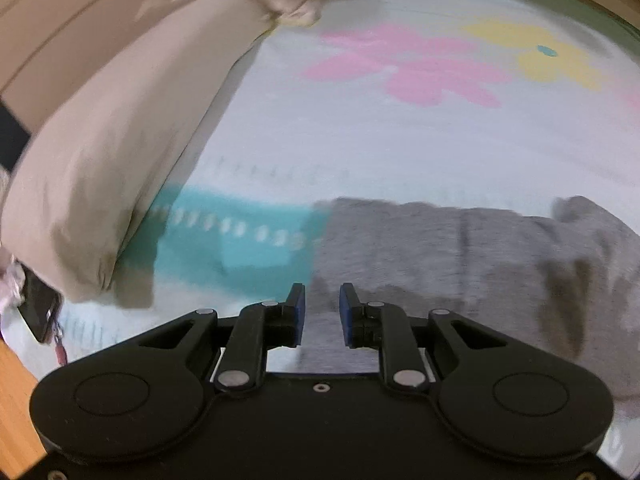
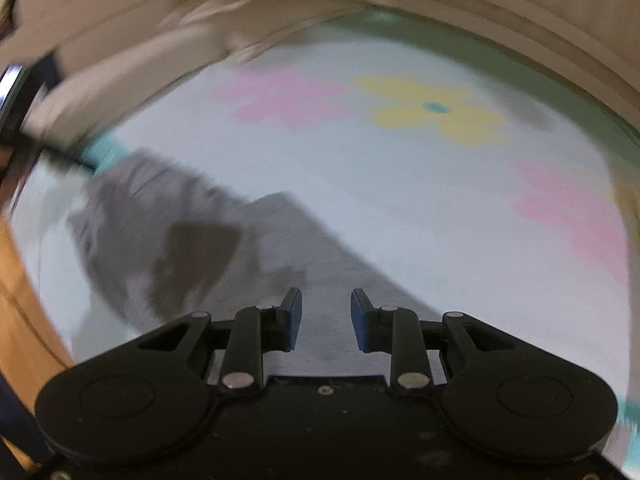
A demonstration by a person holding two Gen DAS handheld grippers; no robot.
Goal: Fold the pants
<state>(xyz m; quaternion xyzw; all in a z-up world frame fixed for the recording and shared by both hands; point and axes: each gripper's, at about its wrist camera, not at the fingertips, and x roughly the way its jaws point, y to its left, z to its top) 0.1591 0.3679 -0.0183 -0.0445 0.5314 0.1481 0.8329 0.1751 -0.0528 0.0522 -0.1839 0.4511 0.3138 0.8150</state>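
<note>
Pants (image 1: 460, 248), grey and soft-looking, lie on a bed near its front edge, directly under both tongs. In the left wrist view they form a long band running from the middle of the frame to the right edge, with a few dark creases and a raised fold at the far right. In the right wrist view the same grey cloth (image 2: 192, 240) slants from upper left down to the tongs, with a darker triangular patch near its middle; blur hides finer detail.

Bed cover (image 1: 400, 140), pale blue-white, carries everything. It bears a pink flower print (image 1: 400, 68) and a yellow flower print (image 1: 536, 56) with a small teal centre, both toward the far edge, well apart from the pants. A teal band (image 1: 236, 240) with a row of white marks crosses the cover, and the left end of the pants lies over it.

Pillow (image 1: 112, 152), beige, rests along the left side of the bed, its near corner just beside the teal band.

Wooden bed frame (image 2: 520, 20) curves round the far edge.

Left tongs (image 1: 322, 312): blue pads spread apart, nothing between them, grey cloth seen below the gap. Right tongs (image 2: 326, 316): likewise spread and empty, above the pants.
</note>
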